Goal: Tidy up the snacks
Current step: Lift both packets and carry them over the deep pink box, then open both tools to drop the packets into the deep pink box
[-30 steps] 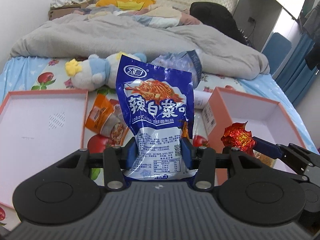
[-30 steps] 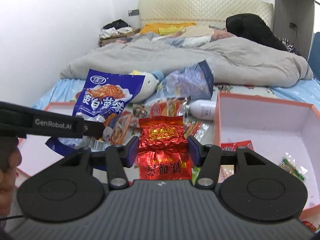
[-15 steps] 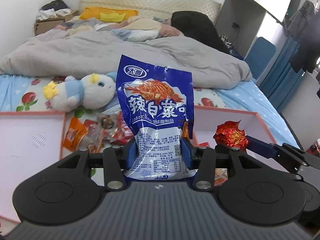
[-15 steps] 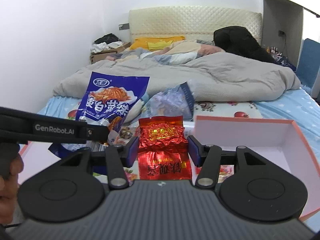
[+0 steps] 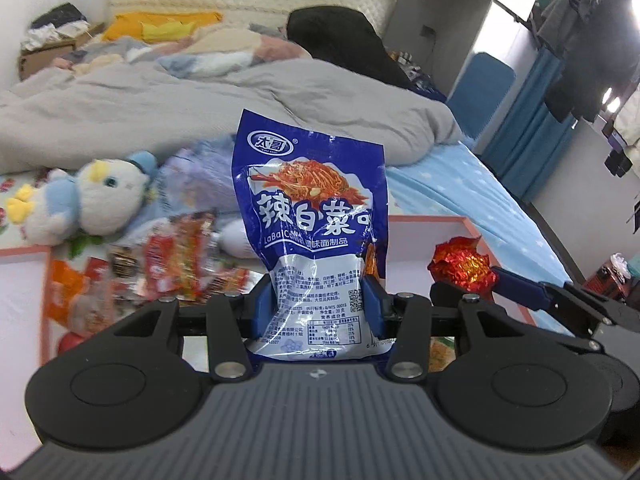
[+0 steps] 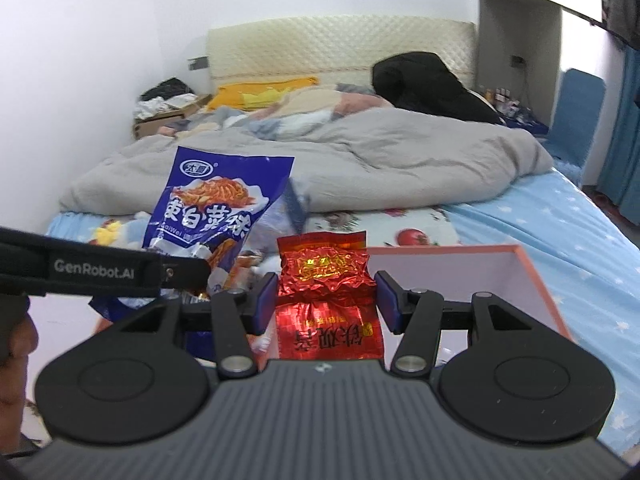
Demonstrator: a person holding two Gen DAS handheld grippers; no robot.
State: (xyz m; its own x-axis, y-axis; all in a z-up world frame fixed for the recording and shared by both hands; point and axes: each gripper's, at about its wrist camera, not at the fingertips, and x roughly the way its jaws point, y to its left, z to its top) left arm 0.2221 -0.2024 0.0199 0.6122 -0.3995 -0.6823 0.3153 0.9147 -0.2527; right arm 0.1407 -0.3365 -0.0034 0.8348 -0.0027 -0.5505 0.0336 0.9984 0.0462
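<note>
My left gripper (image 5: 316, 304) is shut on a blue snack bag (image 5: 312, 216) and holds it upright above the bed; the bag also shows in the right wrist view (image 6: 212, 208). My right gripper (image 6: 326, 300) is shut on a red foil packet (image 6: 324, 280), which shows crumpled at the right of the left wrist view (image 5: 460, 268). A pink-rimmed box (image 6: 536, 276) lies open below and right of both grippers. A heap of loose snack packets (image 5: 180, 260) lies on the bed to the left.
A second pink-rimmed tray (image 5: 24, 264) lies at the left. A plush toy (image 5: 88, 200), a white bottle (image 5: 236, 240) and a grey duvet (image 5: 200, 112) lie behind the snacks. A blue chair (image 5: 480, 84) stands beside the bed at the right.
Both grippers have swung to the right with their packets still held. The right box now sits closer under them and the left tray has slid toward the frame edge.
</note>
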